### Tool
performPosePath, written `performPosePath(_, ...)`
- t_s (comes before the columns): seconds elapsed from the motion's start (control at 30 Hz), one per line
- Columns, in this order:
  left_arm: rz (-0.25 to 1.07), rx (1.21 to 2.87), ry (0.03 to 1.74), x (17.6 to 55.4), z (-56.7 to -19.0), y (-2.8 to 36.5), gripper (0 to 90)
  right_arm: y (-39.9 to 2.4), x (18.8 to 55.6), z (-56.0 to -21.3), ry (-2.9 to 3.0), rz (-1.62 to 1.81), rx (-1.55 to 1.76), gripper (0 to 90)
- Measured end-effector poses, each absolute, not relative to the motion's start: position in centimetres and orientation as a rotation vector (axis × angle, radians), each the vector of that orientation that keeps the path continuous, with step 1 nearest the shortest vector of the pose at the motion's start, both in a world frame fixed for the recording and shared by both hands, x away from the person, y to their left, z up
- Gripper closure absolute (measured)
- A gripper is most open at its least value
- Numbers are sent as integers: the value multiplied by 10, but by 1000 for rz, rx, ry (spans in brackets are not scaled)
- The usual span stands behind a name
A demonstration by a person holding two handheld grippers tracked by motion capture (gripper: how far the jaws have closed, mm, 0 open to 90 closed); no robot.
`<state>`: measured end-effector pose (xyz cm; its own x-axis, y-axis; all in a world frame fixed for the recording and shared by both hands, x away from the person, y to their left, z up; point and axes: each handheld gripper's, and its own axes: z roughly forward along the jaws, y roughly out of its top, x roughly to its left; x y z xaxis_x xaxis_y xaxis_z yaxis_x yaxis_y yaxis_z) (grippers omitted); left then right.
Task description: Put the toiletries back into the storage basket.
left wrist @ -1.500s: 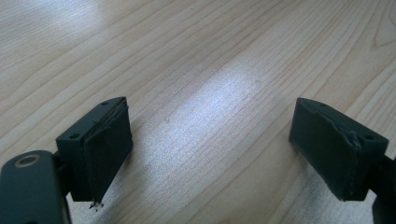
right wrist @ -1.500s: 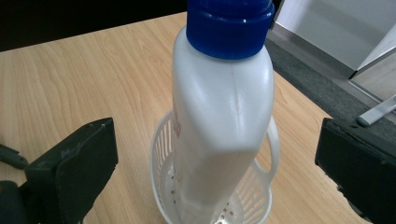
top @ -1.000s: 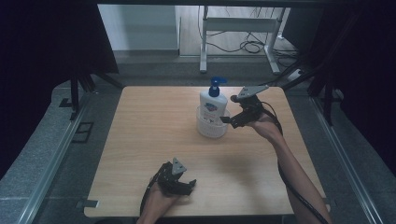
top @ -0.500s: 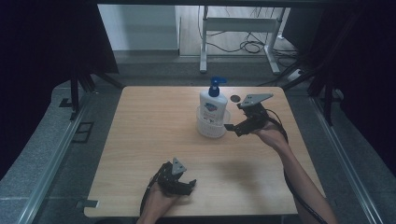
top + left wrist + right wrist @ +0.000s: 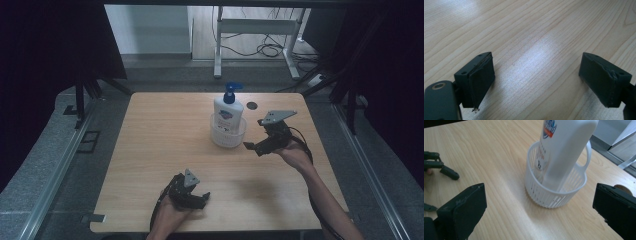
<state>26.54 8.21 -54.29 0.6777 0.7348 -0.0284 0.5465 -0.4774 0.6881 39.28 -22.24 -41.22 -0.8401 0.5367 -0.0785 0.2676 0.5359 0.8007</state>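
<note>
Table (image 5: pixel 150 150): light wood-grain top, fills the centre of the high view; dark floor and black drapes around it.

Pump bottle (image 5: pixel 228 112): white body, blue pump head, blue-and-red label. Stands upright inside the basket, upper centre of the high view, toward the far edge of the table. In the right gripper view the bottle (image 5: pixel 564 147) rises out of the top of the frame and leans slightly against the basket's far wall.

Basket (image 5: pixel 228 137): small, round, white slotted plastic, with a loop handle at its rim. Sits on the table around the bottle's base. Right gripper view: basket (image 5: pixel 554 192) centre of frame, between the two jaws but farther off, not touched.

Right gripper (image 5: pixel 255 147): right of centre in the high view, just beside the basket, apart from it. Jaws wide open, nothing held; grey three-cornered plate on top.

Left gripper (image 5: pixel 202 199): lower centre of the high view, near the front edge of the table, well apart from the basket. Left gripper view: jaws wide open over bare wood, nothing between them.

Small dark round spot (image 5: pixel 251 105) on the table, just right of the bottle.
</note>
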Motion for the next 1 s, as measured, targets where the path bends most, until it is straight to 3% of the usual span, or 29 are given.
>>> performPosePath(1.0, 361, 2204, 983, 265, -543, 82, 126, -249, 335, -467, 2502, 1190, 746, 0)
